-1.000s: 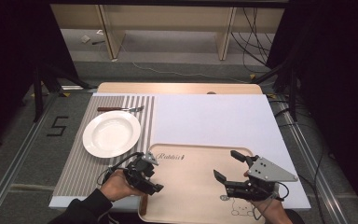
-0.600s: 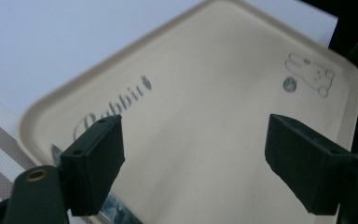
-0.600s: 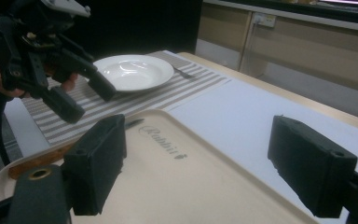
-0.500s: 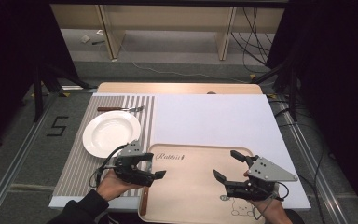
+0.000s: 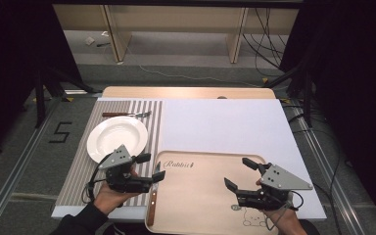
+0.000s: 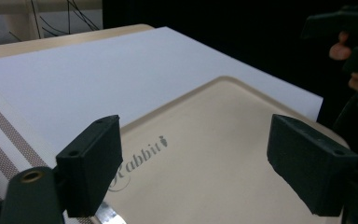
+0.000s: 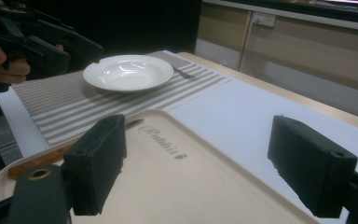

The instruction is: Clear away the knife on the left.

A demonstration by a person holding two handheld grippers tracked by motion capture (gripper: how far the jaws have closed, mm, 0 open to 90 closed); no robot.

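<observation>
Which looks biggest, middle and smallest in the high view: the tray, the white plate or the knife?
1. Tray: biggest by far.
2. White plate: middle.
3. Knife: smallest, long but very thin, lying along the tray's left edge.

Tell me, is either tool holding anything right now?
No. The left tool has just opened above the knife on the tray; the right tool is open too.

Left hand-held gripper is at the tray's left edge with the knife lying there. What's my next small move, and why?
Probably swing the left hand-held gripper leftward toward the plate. Its jaws have just been opening and stand wide with nothing between them, while the knife lies flat along the left edge of the tray, so that piece looks delivered. The plate and the fork beyond it sit on the striped mat.
</observation>
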